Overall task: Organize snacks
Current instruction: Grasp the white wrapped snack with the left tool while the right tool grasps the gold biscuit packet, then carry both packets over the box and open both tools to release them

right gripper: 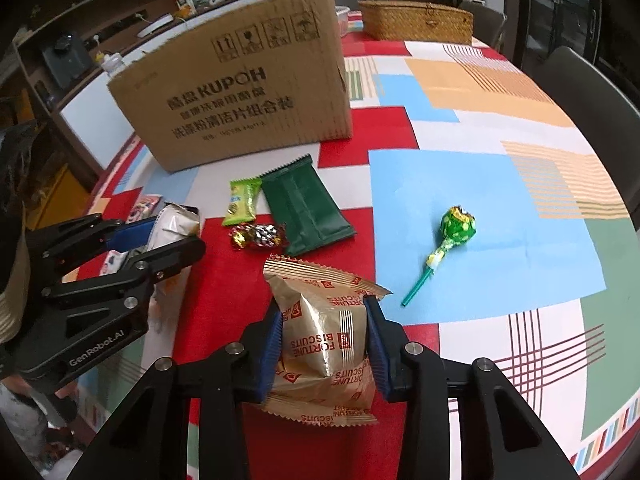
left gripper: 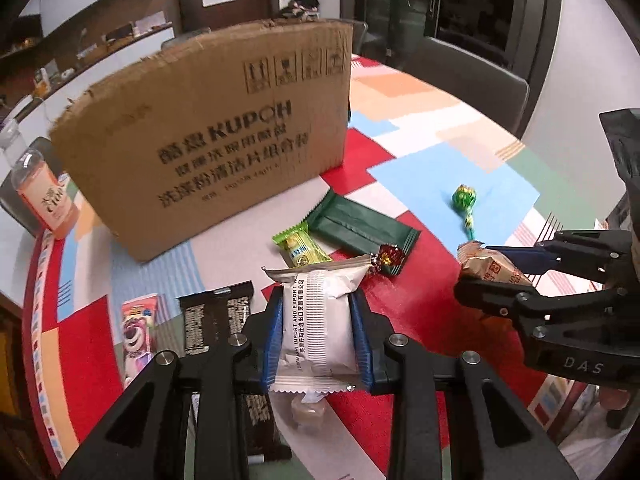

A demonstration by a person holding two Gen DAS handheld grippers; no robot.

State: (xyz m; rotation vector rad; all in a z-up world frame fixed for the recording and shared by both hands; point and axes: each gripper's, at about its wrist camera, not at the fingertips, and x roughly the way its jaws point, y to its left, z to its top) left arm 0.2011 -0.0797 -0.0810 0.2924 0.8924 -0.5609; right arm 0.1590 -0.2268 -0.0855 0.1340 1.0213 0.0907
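My left gripper (left gripper: 318, 322) is shut on a white snack packet (left gripper: 318, 320), held above the table; it also shows in the right wrist view (right gripper: 176, 224). My right gripper (right gripper: 325, 344) is shut on a gold fortune biscuit packet (right gripper: 320, 340), which also shows in the left wrist view (left gripper: 492, 270). A brown cardboard box (left gripper: 208, 136) stands behind the loose snacks. On the table lie a dark green packet (right gripper: 306, 208), a light green candy (right gripper: 240, 202), a foil candy (right gripper: 258, 236) and a green lollipop (right gripper: 454, 236).
A black bar (left gripper: 216, 316) and a pink bear packet (left gripper: 138, 330) lie at the left. An orange-labelled bottle (left gripper: 44, 196) stands left of the box. A wicker basket (right gripper: 416, 20) sits at the far side. Chairs (left gripper: 464, 76) ring the patterned table.
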